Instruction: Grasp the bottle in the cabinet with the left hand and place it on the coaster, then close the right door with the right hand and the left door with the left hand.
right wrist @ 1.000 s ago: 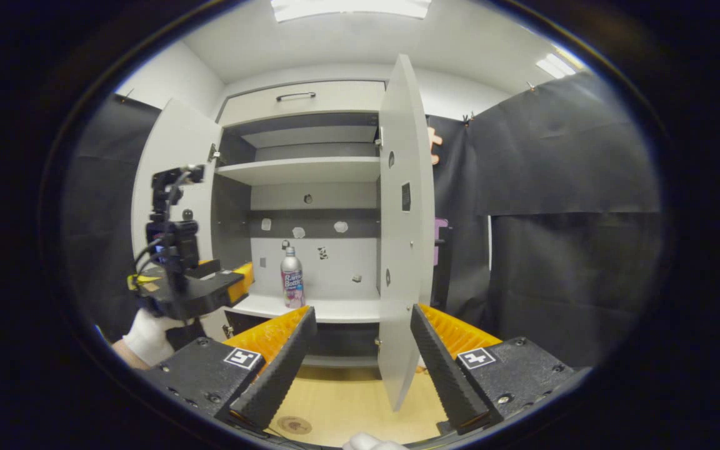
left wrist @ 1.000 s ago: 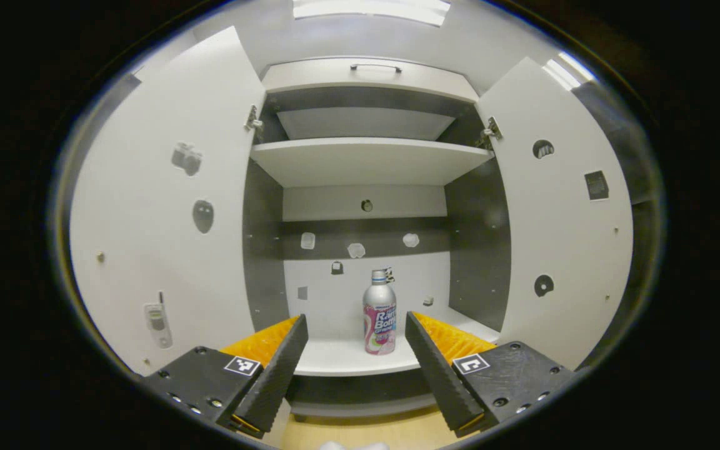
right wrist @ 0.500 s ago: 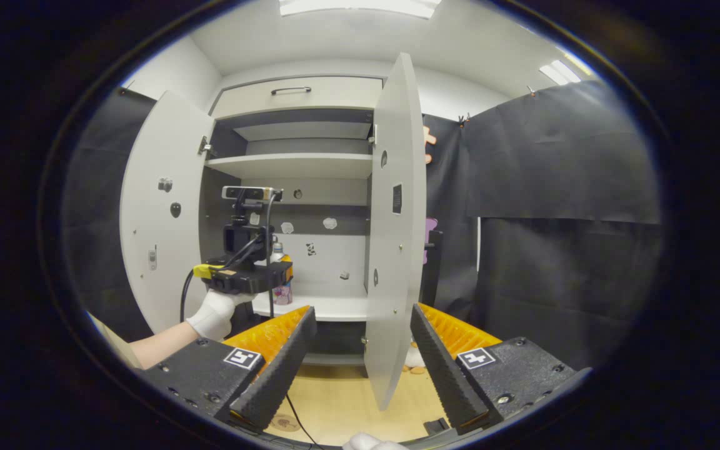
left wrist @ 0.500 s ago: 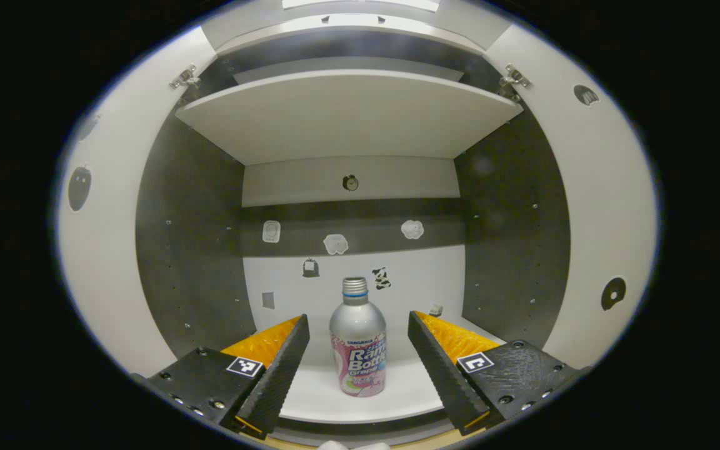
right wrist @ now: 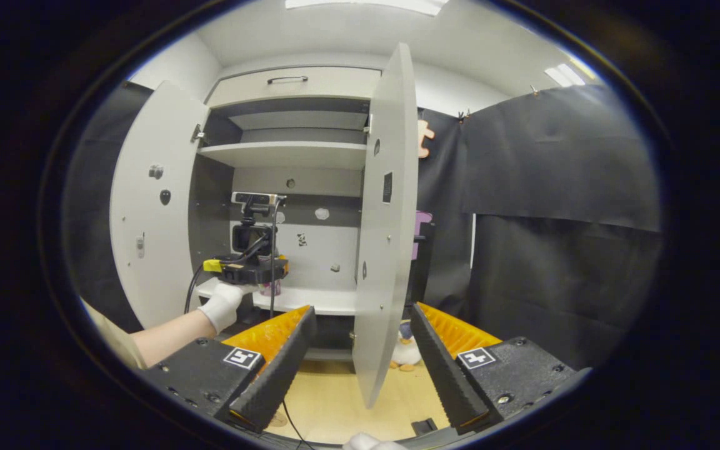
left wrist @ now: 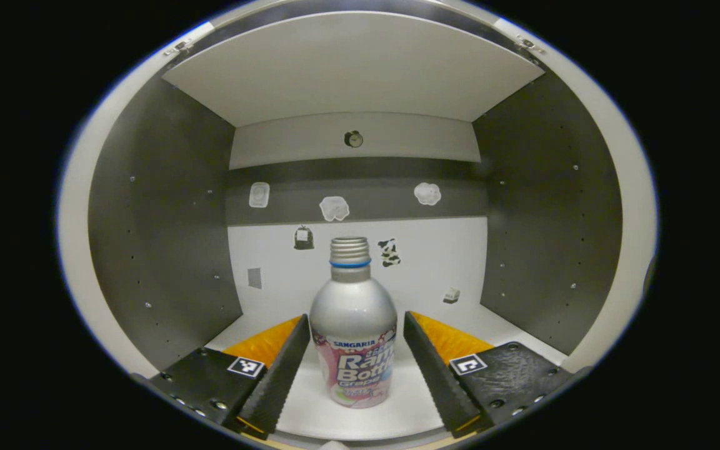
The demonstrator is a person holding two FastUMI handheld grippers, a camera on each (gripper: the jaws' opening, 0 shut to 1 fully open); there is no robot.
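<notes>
Left gripper view: left gripper (left wrist: 355, 350) jaws wide open, now flanking the aluminium drink bottle (left wrist: 354, 331) upright on the cabinet's lower shelf (left wrist: 410, 406) after closing in, so grasp looks imminent; right gripper (right wrist: 360, 350) open, empty, facing right door (right wrist: 385, 225).

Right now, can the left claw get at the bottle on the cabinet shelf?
Probably yes: the left claw is open with the bottle upright between its fingers, and nothing on the shelf stands in the way.
</notes>
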